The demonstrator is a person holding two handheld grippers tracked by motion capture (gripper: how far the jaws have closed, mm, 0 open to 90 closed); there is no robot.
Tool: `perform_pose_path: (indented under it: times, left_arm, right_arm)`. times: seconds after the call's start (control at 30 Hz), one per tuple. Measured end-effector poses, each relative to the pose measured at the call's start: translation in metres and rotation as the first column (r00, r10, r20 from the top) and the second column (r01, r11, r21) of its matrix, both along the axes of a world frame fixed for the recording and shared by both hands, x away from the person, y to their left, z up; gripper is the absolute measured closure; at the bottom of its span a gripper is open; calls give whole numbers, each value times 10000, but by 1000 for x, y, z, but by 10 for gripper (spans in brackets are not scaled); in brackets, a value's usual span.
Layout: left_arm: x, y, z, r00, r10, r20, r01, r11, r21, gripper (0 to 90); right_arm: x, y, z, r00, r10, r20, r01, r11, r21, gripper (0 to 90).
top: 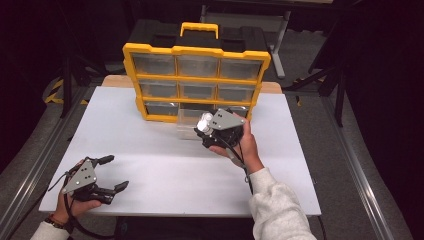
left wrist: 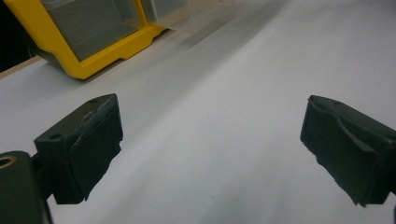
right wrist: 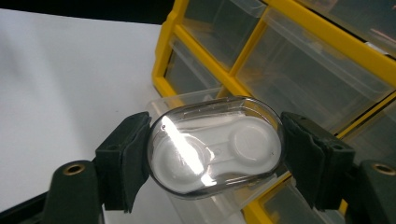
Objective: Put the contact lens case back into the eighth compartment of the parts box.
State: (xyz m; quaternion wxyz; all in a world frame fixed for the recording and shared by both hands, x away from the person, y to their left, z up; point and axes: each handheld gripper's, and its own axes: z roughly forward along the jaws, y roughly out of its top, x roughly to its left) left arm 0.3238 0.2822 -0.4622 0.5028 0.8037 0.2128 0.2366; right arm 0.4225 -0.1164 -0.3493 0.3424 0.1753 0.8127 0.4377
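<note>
Between right gripper [right wrist: 215,156] jaws: clear oval case [right wrist: 215,147], white insert.

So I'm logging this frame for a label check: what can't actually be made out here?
- Contents of the yellow drawer organizer: high view, too small, and glare clouds the clear fronts.
- What the oval clear case holds beyond a white insert: right gripper view, glare streak across the lid.
- The pulled-out clear drawer: high view, the right gripper and hand cover part of it.
- The organizer in the left gripper view: cut off by the top edge.
</note>
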Motion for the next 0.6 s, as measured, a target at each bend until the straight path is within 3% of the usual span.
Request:
perform_pose_path:
  times: [0.2,0.33,0.6]
  left_arm:
    - [0,0,0,10000,-18,-6,18,10000,-29,67]
    - [0,0,0,10000,-24,-7,24,10000,-49,67]
    - [0,0,0,10000,-57,-31,58,10000,16,67]
  right_arm:
    - [22,8,1,9993,-349,-122,349,9994,-17,280]
    - [29,10,1,9985,-551,14,551,9984,-155,280]
    - [46,11,-9,9944,-1046,-127,1042,9940,-329,280]
